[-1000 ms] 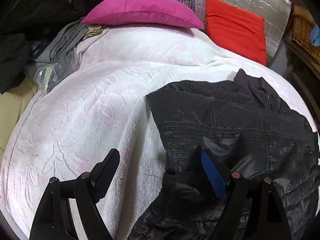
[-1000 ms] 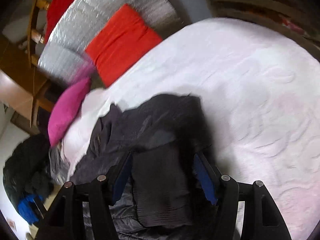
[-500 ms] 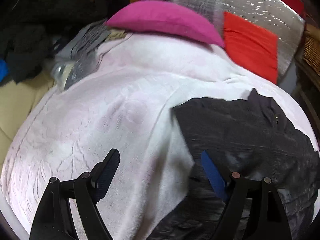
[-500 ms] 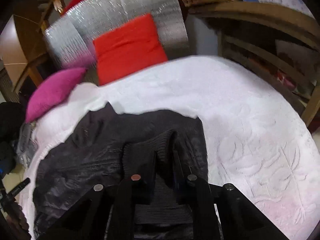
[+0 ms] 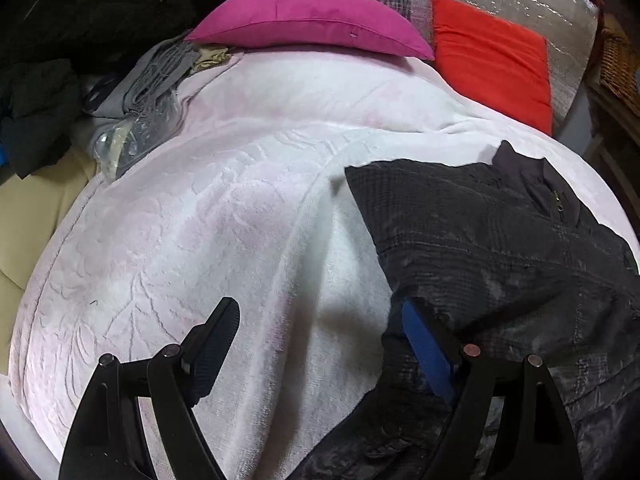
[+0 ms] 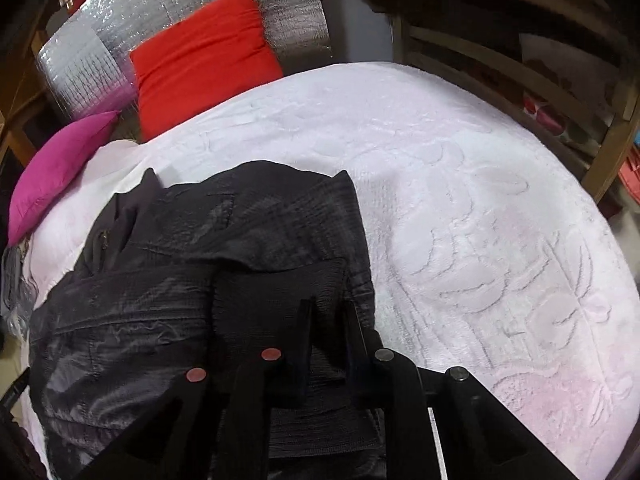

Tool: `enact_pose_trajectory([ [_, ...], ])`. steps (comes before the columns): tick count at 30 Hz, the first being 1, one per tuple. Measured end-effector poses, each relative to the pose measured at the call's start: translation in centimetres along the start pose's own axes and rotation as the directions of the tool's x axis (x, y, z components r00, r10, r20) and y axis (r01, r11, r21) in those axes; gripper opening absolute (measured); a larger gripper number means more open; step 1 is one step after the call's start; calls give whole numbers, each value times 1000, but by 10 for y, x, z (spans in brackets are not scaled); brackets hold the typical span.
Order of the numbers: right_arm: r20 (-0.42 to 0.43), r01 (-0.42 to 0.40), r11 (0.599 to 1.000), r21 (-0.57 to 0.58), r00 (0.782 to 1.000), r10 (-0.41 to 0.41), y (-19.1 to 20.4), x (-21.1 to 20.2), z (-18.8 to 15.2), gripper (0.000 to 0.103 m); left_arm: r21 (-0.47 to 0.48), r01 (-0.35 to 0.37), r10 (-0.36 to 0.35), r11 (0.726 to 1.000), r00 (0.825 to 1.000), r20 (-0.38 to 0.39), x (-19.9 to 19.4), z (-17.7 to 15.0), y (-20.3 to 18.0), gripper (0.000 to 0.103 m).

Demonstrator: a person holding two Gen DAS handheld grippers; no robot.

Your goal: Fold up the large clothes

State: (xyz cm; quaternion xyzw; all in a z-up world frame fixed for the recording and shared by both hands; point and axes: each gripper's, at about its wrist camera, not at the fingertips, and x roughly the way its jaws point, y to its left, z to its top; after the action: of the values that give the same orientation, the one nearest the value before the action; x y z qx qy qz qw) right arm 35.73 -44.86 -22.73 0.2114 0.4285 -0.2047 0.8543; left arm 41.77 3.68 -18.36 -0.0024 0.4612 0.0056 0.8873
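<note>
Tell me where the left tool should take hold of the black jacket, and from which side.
Grip the black jacket at its free side edge, near the corner lying flat on the white blanket. Bring the left tool, now open, in from the bare blanket side, so one finger slides under the edge. The right tool is already shut on the ribbed hem.

Left gripper (image 5: 316, 344) at 6 o'clock, jaws wide apart, nothing between pads. Black jacket (image 5: 500, 248) at 4 o'clock on white blanket (image 5: 224, 220), its edge touching blue-padded finger (image 5: 426, 350). Magenta pillow (image 5: 308, 20) at 12, red cushion (image 5: 496, 60) at 1.
</note>
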Motion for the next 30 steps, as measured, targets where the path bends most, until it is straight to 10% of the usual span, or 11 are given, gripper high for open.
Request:
enact_pose_trajectory([
  [7,-47,-83,996,44,995,85,-6,4,3,18,163,-121,119,979,993,22,6,-11,-31,84],
  [13,8,-187,974,127,982,187,-27,-25,18,19,86,-72,71,994,997,16,-2,-4,-19,84],
  [15,68,-237,963,130,971,230,-31,-40,23,29,75,-54,50,996,997,51,-13,-1,-20,84],
  [17,96,-279,951,132,959,268,-30,-46,26,88,71,-16,9,997,994,105,-29,1,-22,84],
  [18,120,-304,944,131,950,289,-29,-48,26,92,75,-7,-3,997,991,132,-35,2,-24,84],
  [23,164,-333,943,-18,929,331,7,-52,22,76,130,42,-75,991,963,260,-65,-1,-40,84],
  [30,57,-260,948,-182,960,274,61,-26,3,53,233,86,-117,969,986,121,-36,-12,-72,84],
])
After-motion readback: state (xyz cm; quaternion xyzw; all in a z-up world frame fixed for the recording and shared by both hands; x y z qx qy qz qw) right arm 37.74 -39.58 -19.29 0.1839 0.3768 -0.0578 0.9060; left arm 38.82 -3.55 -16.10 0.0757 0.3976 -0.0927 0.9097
